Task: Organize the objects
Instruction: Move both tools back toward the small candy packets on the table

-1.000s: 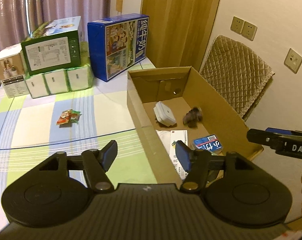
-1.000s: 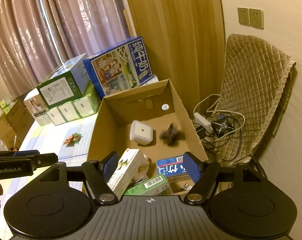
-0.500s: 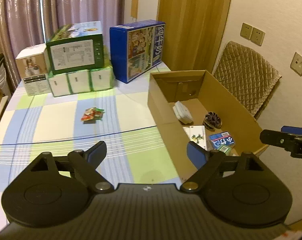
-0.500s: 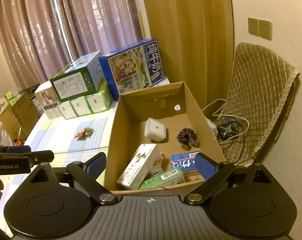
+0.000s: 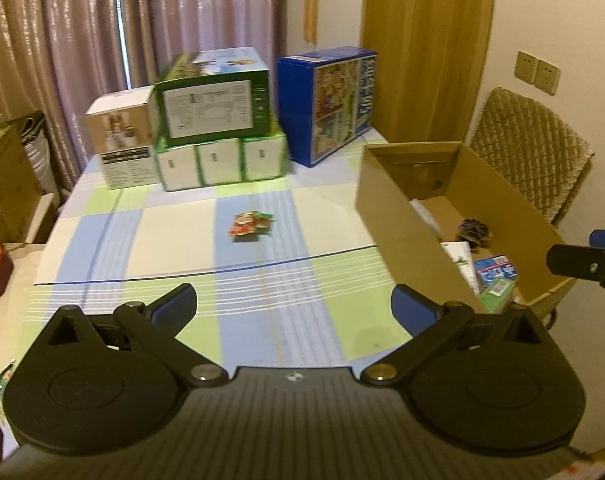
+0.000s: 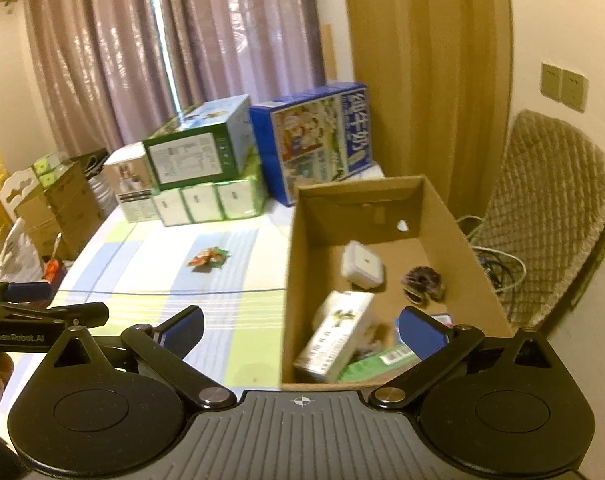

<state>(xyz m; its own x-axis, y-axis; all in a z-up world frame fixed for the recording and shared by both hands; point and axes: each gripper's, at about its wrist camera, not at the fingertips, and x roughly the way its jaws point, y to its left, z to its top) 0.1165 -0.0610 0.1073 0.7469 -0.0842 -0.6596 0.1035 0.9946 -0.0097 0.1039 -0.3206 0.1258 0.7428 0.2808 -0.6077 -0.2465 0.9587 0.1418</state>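
A small red and green snack packet lies alone on the checked tablecloth, well ahead of both grippers. To its right stands an open cardboard box holding a white square case, a dark round thing, a white and green carton and a blue packet. My left gripper is open and empty over the table's near part. My right gripper is open and empty above the box's near left wall.
Stacked green and white cartons and a blue milk carton line the table's far edge by the curtain. A quilted chair and cables sit right of the box. Boxes and clutter stand left of the table.
Both grippers have pulled back and up from the box and opened wider. The left view has swung left onto the table, bringing the snack packet toward the middle.
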